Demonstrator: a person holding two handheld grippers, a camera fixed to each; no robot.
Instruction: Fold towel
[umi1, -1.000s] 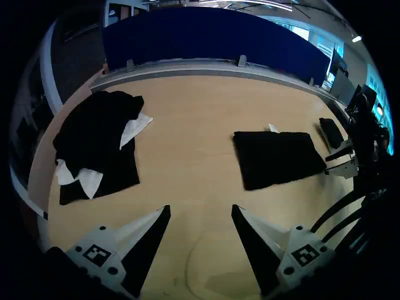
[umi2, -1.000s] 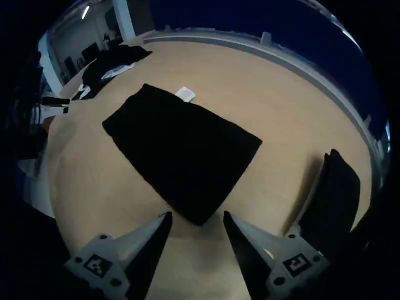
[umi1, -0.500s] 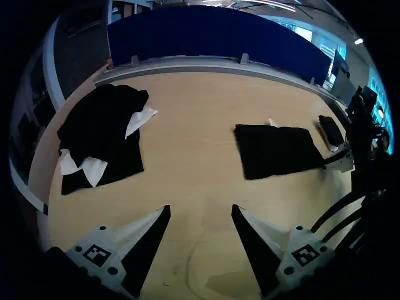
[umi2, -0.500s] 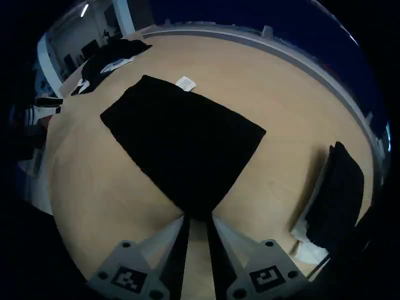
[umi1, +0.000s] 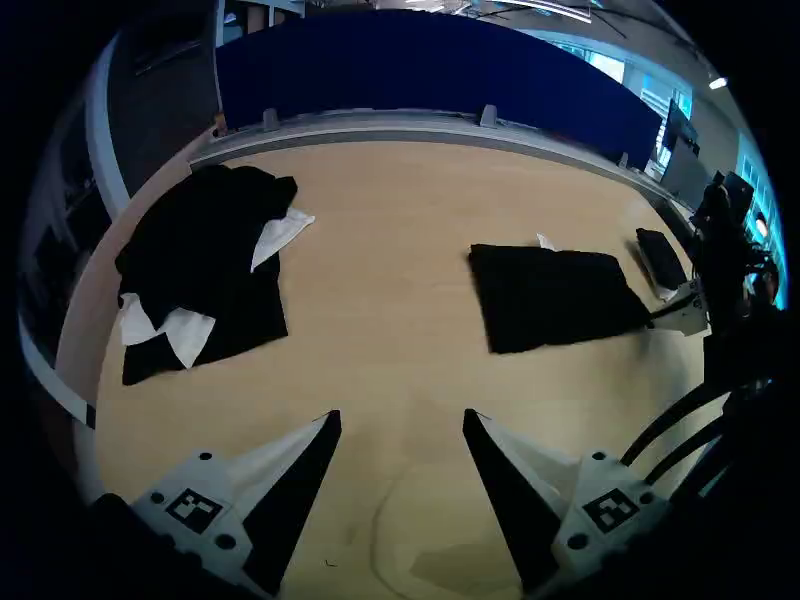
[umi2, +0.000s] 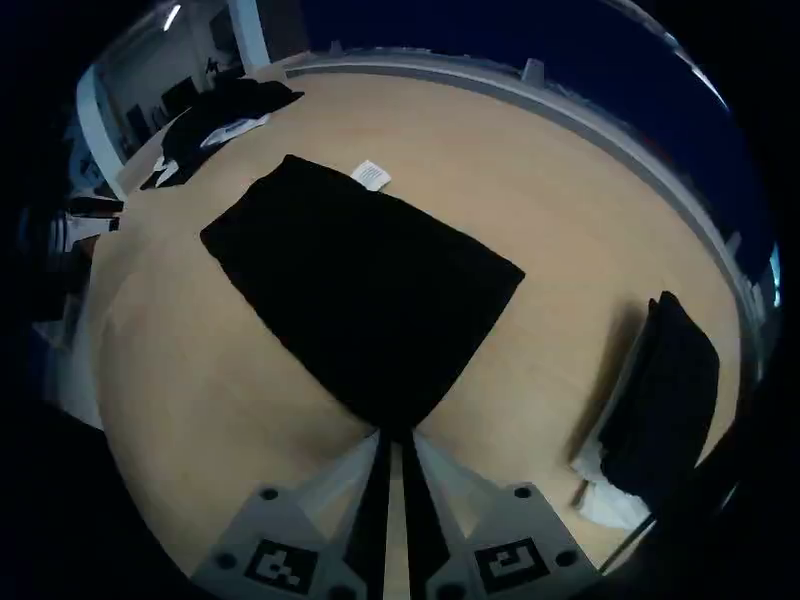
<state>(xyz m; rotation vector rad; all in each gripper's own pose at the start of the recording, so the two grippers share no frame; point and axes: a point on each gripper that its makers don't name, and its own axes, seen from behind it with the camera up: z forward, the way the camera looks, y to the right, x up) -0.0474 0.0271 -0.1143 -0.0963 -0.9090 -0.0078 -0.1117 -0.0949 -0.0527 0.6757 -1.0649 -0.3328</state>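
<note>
The flat black cloth towel (umi2: 360, 290) is laid on the light wooden tabletop (umi2: 560, 200). Its near corner is clamped between the jaws of the right gripper (umi2: 397, 440). The jaws of the left gripper (umi1: 400, 420) are held apart, with the towel well ahead of them. The folding seems only just begun.

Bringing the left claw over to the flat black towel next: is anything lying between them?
Nothing visible. Bare table lies between the left claw and the flat black towel. The pile of black and white cloths sits well off to the other side.
</note>
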